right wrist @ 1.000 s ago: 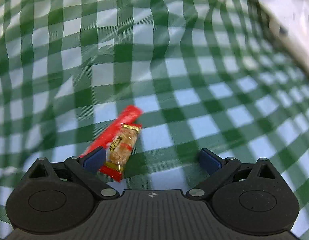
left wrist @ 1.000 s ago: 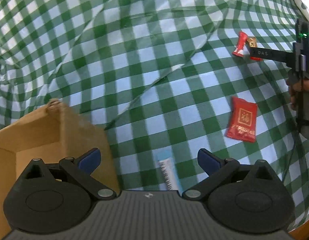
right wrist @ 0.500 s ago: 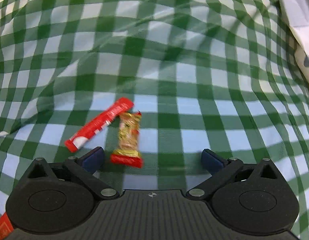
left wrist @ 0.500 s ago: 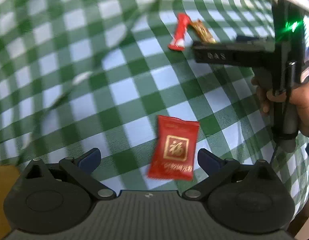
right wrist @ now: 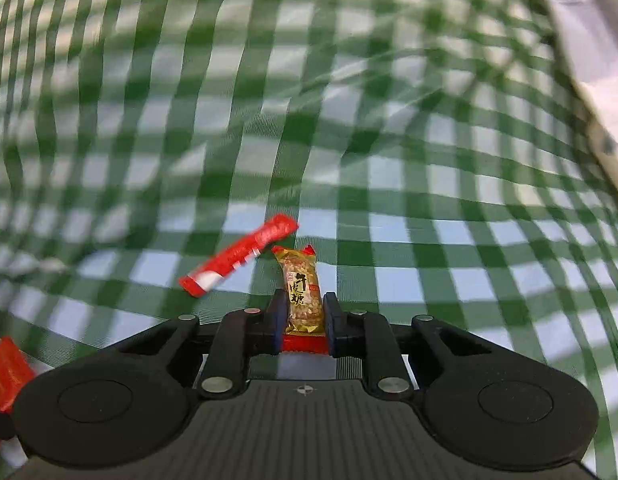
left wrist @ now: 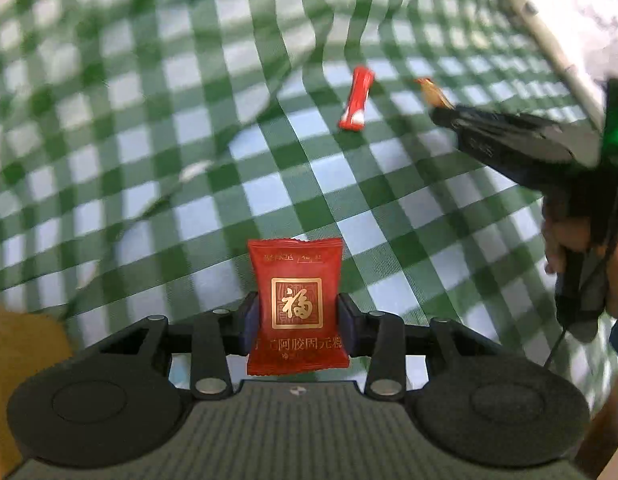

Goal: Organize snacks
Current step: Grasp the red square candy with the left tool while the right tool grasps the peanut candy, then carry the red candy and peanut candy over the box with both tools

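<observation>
Red sachet (left wrist: pixel 296 300) (left gripper (left wrist: pixel 296 320)-clamped)

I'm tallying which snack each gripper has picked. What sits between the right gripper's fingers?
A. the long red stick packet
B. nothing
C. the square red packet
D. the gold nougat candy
D: the right gripper is closing its jaws around the gold nougat candy, while the long red stick packet lies on the cloth beside it.

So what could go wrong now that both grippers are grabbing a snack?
The left hand-held gripper is closing on the red candy packet by its puffy sides, so it might slip out. The right hand-held gripper pinches only the lower end of the nougat candy, which could swing or drop. The long red stick packet lies close and might get bumped.
</observation>
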A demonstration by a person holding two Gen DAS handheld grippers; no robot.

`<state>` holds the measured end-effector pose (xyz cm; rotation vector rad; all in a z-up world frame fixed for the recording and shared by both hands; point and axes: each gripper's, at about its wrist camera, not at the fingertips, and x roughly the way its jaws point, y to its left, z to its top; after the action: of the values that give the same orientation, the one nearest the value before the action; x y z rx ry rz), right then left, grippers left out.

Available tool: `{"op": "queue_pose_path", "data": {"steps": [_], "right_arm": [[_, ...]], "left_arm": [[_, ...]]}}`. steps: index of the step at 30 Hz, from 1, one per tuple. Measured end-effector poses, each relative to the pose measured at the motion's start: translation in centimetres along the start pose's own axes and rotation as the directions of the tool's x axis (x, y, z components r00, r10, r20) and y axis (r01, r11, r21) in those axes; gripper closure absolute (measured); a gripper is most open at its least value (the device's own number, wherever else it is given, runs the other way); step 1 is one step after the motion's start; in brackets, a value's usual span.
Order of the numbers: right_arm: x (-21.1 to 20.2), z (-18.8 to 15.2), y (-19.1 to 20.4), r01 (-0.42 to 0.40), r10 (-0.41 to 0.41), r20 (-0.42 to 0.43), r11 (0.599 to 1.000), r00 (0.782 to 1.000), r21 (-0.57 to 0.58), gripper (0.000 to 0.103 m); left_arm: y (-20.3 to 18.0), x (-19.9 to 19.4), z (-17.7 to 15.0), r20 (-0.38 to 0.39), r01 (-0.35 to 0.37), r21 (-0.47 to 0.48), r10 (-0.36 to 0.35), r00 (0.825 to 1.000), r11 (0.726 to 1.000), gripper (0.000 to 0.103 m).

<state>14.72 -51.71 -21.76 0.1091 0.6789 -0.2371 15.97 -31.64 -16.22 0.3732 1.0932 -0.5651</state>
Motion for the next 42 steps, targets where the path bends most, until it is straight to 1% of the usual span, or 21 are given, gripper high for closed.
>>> {"op": "queue_pose_path", "data": {"steps": [2, 5, 7, 9, 12, 14, 16, 18, 22, 24, 27, 31, 34, 38, 42], "right_arm": [[-3.7, -0.3, 0.4, 0.006, -0.008, 0.053, 0.999, 0.999, 0.036, 0.084], [-9.8, -1.5, 1.5, -0.02, 0.01, 0.102, 0.995, 0.995, 0.1, 0.084], [-13.8, -2.7, 2.7, -0.04, 0.025, 0.108, 0.989, 0.994, 0.141, 0.084], [-18.3, -4.4, 4.7, -0.07, 0.05, 0.123, 0.984, 0.991, 0.167, 0.084], [-24.2, -6.7, 8.4, -0.117, 0.092, 0.123, 0.971, 0.988, 0.207, 0.084], [-27.5, -8.0, 10.7, -0.15, 0.125, 0.115, 0.958, 0.985, 0.245, 0.084], [-30.3, -8.8, 12.9, -0.179, 0.157, 0.099, 0.942, 0.983, 0.285, 0.084], [-32.8, -9.3, 15.5, -0.229, 0.213, 0.085, 0.927, 0.973, 0.298, 0.084], [-36.9, -9.9, 20.6, -0.319, 0.313, 0.062, 0.914, 0.948, 0.25, 0.084], [-38.7, -10.3, 23.0, -0.362, 0.358, 0.06, 0.908, 0.932, 0.211, 0.084], [-41.3, -10.9, 26.3, -0.415, 0.412, 0.054, 0.895, 0.91, 0.162, 0.084], [-43.8, -11.4, 29.6, -0.463, 0.461, 0.041, 0.881, 0.886, 0.093, 0.084], [-45.7, -11.8, 31.7, -0.467, 0.466, 0.042, 0.884, 0.884, 0.026, 0.084], [-47.7, -12.1, 33.1, -0.454, 0.454, 0.052, 0.891, 0.889, -0.016, 0.084], [-48.8, -12.6, 34.1, -0.438, 0.441, 0.056, 0.898, 0.896, -0.046, 0.084]], "left_arm": [[0.5, -3.1, -1.5, 0.046, -0.003, -0.005, 0.003, 0.999, 1.0, 0.058], [1.8, -7.5, -4.0, 0.087, 0.012, -0.022, -0.01, 0.996, 1.0, 0.058], [2.5, -10.5, -6.3, 0.108, 0.033, -0.031, -0.029, 0.994, 0.999, 0.058], [2.9, -13.2, -8.3, 0.127, 0.026, -0.029, -0.022, 0.992, 0.999, 0.058], [3.8, -17.1, -11.6, 0.142, 0.01, -0.047, -0.004, 0.99, 0.999, 0.058], [4.3, -19.3, -13.5, 0.152, 0.002, -0.06, 0.007, 0.988, 0.998, 0.058], [5.0, -21.6, -15.7, 0.171, -0.026, -0.075, 0.039, 0.985, 0.997, 0.058], [6.0, -23.6, -18.0, 0.177, -0.058, -0.095, 0.074, 0.981, 0.994, 0.058], [8.2, -27.3, -22.7, 0.208, -0.098, -0.14, 0.126, 0.97, 0.985, 0.058], [9.2, -28.7, -24.8, 0.21, -0.118, -0.164, 0.152, 0.966, 0.979, 0.058], [10.6, -30.4, -27.7, 0.2, -0.146, -0.203, 0.187, 0.962, 0.968, 0.058], [11.7, -32.5, -31.1, 0.206, -0.173, -0.252, 0.227, 0.952, 0.952, 0.058], [12.6, -33.6, -32.9, 0.213, -0.17, -0.287, 0.236, 0.948, 0.943, 0.058], [13.3, -35.0, -34.9, 0.235, -0.171, -0.305, 0.248, 0.94, 0.937, 0.058], [13.6, -35.7, -35.9, 0.247, -0.15, -0.312, 0.232, 0.941, 0.938, 0.058]]}}
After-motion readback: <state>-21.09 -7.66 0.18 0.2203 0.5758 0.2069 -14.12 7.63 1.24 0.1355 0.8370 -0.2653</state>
